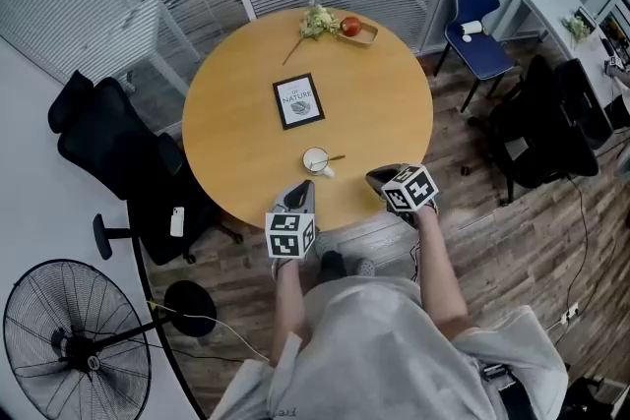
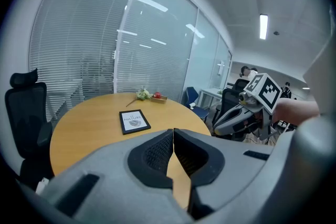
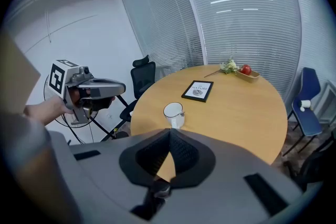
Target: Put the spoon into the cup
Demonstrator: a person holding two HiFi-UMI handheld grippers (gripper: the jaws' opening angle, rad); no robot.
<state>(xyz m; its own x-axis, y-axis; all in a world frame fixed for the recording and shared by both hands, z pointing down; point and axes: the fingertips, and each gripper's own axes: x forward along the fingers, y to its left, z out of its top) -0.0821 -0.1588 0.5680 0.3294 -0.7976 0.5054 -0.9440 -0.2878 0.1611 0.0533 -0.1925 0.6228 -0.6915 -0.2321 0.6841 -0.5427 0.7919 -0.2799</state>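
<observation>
Round wooden table [image 1: 236,113], a person standing at its near edge with a gripper in each hand.

Cup [image 1: 315,160]: white, upright, close to the near edge. Everything else is placed from it.
- Spoon [image 1: 338,157]: a thin handle reaches out from the cup's right side. From above I cannot tell whether its bowl sits inside the cup or lies on the wood against it. The right gripper view shows no spoon clearly.
- Left gripper [image 1: 308,184]: just on the near side of the cup, pointing down and forward. Its pads meet at the tips, with nothing between them.
- Right gripper [image 1: 374,178]: to the cup's right and slightly nearer, not touching the spoon. Fingers are pressed together and empty.
- Framed picture [image 1: 298,101]: beyond the cup, mid-table.
- Small tray with a red fruit and greenery [image 1: 349,28]: well beyond the cup, at the far edge.

Step in hand, as I judge it: neither tool holds anything, so this is either before the pick-up or just after a release.

If the spoon lies outside, the next move falls to the right gripper. It would need to open, drop low over the handle, pinch it flat off the wood, then lift and tip the bowl end over the rim. The thin handle and the light cup beside it both call for care.
</observation>
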